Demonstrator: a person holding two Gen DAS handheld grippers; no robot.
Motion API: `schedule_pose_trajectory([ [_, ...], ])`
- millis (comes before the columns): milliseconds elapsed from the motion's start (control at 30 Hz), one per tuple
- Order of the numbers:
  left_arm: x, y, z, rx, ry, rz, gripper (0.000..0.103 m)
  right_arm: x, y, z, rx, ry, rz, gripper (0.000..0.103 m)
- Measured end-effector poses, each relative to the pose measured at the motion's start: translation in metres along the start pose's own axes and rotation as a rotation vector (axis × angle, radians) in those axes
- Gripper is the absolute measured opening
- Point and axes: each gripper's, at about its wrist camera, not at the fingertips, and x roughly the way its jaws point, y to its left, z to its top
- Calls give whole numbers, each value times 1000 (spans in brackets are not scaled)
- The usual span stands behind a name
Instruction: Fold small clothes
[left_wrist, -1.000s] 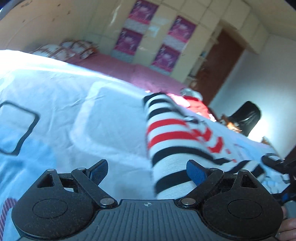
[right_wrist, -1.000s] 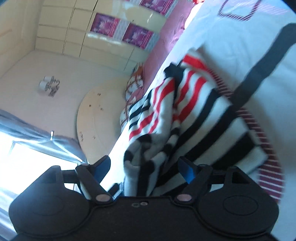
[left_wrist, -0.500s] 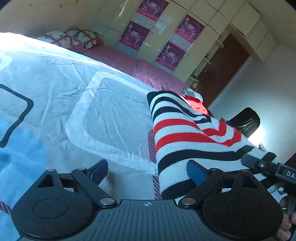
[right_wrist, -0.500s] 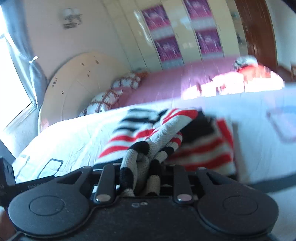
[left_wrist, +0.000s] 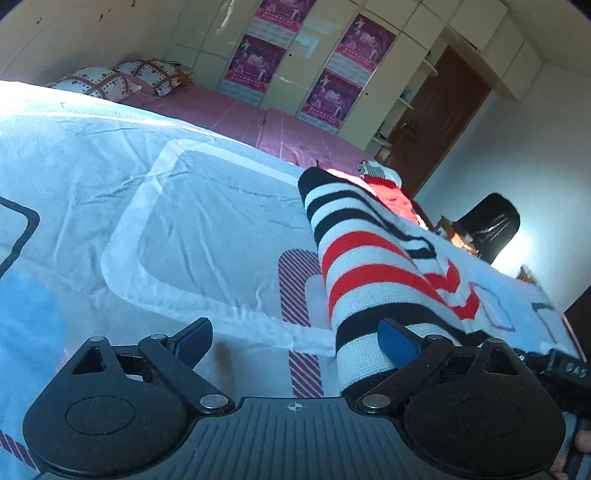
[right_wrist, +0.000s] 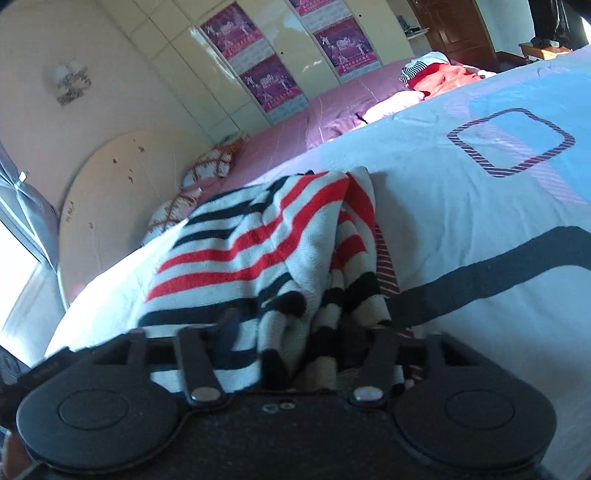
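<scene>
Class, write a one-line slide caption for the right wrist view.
Right gripper opening, striped sweater bunched between its fingers, lying on the patterned bedsheet.

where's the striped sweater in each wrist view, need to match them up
Left wrist: the striped sweater runs from centre to lower right on the bed cover, its near end by the left gripper's right finger.
Right wrist: it fills lower centre, bunched between the opening jaws of the right gripper.
Shared landmark: the purple posters on the wardrobe.

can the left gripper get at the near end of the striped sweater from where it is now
Probably yes. The left gripper is opening, empty, and the striped sweater lies just beside its right-hand finger on the bedsheet, nothing between.
</scene>
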Motion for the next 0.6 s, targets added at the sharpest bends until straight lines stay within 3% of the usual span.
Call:
schedule_pose_trajectory([
  [33, 2, -1, 0, 2, 0, 5, 96, 3, -2, -2, 4, 8, -4, 56],
  [67, 5, 1, 1, -11, 6, 1, 96, 6, 2, -1, -26, 14, -37, 23],
  [100, 7, 2, 2, -23, 10, -2, 96, 14, 11, 3, -79, 20, -82, 24],
  [200, 5, -5, 3, 17, -7, 20, 96, -2, 30, 8, -193, -91, -60, 22],
  [333, 9, -11, 3, 0, 9, -22, 96, -16, 26, 16, -198, -178, -48, 22],
  [433, 16, -24, 3, 36, 27, -21, 96, 19, -10, 15, -67, -14, -123, 22],
  [500, 18, -28, 3, 48, 34, -11, 96, 18, -21, 14, -20, -27, -80, 23],
  [600, 18, -26, 4, 42, 46, -21, 96, 10, -24, 17, 38, -19, -54, 31],
])
